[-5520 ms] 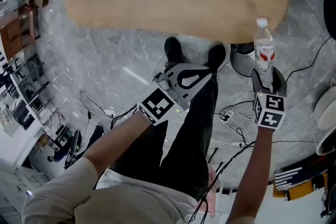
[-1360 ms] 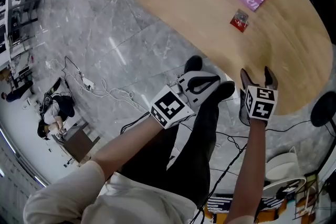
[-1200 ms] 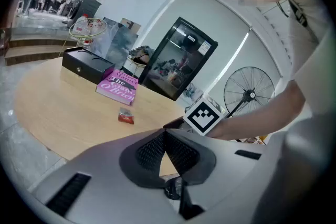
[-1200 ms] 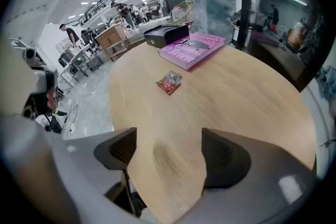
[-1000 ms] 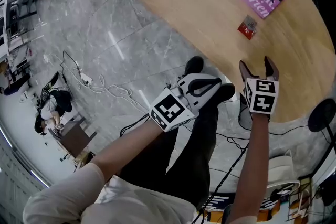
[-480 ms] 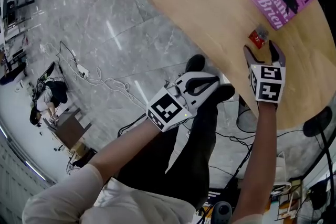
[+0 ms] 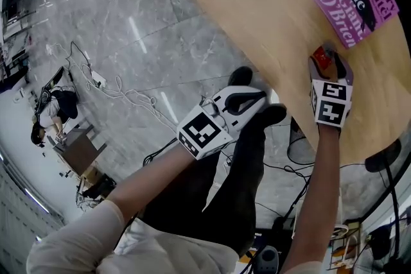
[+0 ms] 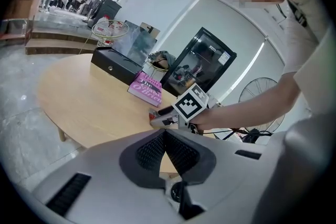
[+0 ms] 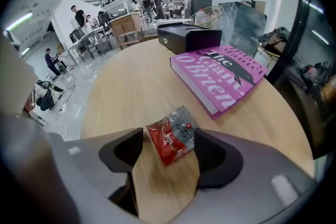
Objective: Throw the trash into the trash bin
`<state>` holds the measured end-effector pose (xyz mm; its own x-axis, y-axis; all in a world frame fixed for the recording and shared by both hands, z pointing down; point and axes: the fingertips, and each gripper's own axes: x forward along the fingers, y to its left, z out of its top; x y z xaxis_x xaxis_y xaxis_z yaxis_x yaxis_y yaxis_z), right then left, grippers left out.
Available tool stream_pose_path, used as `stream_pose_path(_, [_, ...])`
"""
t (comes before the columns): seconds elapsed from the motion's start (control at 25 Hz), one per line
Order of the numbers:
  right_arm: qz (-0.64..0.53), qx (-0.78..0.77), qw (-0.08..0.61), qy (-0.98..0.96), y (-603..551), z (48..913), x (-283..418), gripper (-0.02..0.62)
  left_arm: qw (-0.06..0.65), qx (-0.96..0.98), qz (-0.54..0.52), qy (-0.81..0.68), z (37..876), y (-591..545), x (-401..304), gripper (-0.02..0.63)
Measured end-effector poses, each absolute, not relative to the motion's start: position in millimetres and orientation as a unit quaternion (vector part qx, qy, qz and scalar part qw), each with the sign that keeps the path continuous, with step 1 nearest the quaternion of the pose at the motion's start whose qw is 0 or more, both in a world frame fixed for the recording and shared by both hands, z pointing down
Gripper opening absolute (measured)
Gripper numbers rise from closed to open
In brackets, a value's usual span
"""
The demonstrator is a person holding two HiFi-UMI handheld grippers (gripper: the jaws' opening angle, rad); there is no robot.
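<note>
Half a second earlier the right gripper (image 7: pixel 329 61) hung just short of the small red and silver crinkled foil wrapper (image 9: pixel 170 140), which showed ahead of its fingertips. Now that gripper straddles the wrapper, and the clear plastic bottle it carried some seconds back is no longer in it. Its jaws have just been closing in. They stand apart with the wrapper between them: the right-hand jaw is against the silver edge, and a strip of bare wood shows beside the other (so nothing is pinched as yet).

The wrapper lies flat on the round pale wooden table (image 7: pixel 257 3), near the rim closest to the person and just short of the magenta paperback book (image 9: pixel 226 78). A black box (image 9: pixel 189 36) sits beyond the book.

The left gripper (image 7: pixel 247 101) hovers off the table over the grey marble floor (image 7: pixel 160 22), above the person's black shoes, its ribbed pads pressed together on nothing.

By count: one wrapper, one book, one black box, two grippers.
</note>
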<state>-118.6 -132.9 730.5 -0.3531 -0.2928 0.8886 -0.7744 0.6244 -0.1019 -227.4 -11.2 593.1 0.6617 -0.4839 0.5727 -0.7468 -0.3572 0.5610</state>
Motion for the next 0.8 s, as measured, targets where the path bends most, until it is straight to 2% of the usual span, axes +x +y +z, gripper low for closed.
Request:
stream_pose_path(0.32, [0.253,0.348,0.447,-0.784,-130.1,726.0,-127.4,0.238,0.424,0.808,0.158,-0.377,596.7,-8.6,-230.5,0.008])
stream_pose_path(0.36, [0.253,0.354,0.443,-0.784,-131.0,723.9,-128.0,0.175,0.425,0.808,0.157,-0.376,596.5,-7.5,-230.6,0.008])
stream_pose_path(0.52, [0.254,0.364,0.439,-0.781,-133.2,720.2,-127.7,0.16,0.424,0.81,0.155,-0.374,595.9,-3.6,-231.8,0.008])
stream_pose_path(0.64, [0.237,0.37,0.445,-0.78,-134.7,717.8,-125.1,0.061,0.424,0.81,0.155,-0.374,596.5,-0.8,-232.6,0.008])
stream_pose_path(0.8, [0.237,0.373,0.444,-0.78,-134.5,717.2,-123.2,0.035,0.424,0.811,0.156,-0.371,597.8,2.6,-229.6,0.008])
